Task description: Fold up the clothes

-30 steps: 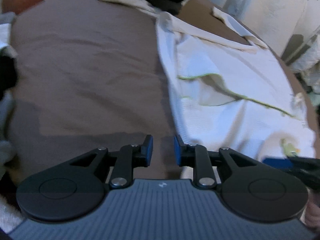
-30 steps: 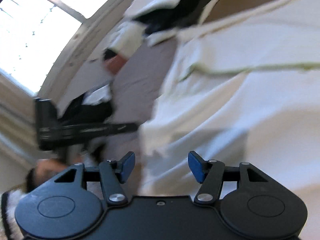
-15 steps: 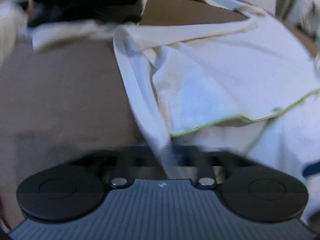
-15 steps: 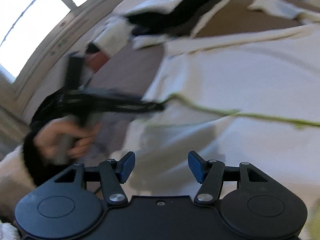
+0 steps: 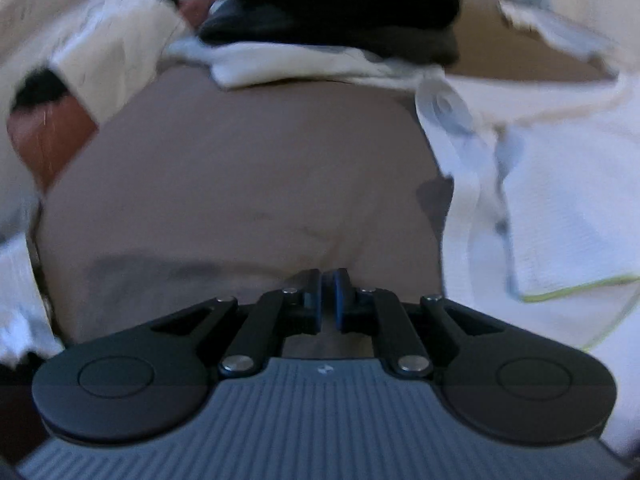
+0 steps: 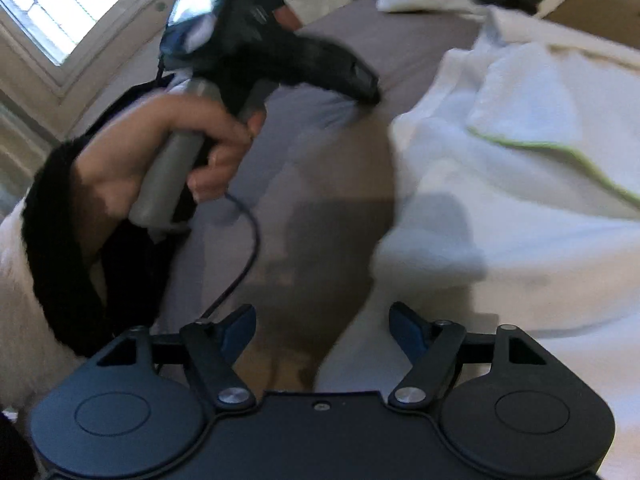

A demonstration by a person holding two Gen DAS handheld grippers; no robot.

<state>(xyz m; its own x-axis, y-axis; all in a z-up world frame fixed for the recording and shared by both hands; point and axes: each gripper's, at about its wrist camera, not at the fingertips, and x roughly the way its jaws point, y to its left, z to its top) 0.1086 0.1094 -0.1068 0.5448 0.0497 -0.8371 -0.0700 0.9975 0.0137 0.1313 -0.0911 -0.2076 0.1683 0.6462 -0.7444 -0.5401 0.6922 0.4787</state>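
On the left, the person's left hand (image 6: 168, 152) grips the handle of the left gripper (image 5: 329, 296), whose jaws are pressed nearly together with nothing visible between them, over bare brown bed cover (image 5: 240, 184). No containers appear. The right gripper (image 6: 322, 330) has just been opening; its jaws stand wide and empty, straddling the white garment (image 6: 520, 200) edge. That garment, with lime-green stitching (image 6: 560, 152), lies spread on the right. A pile of dark and white clothes (image 5: 340, 20) borders the far edge.
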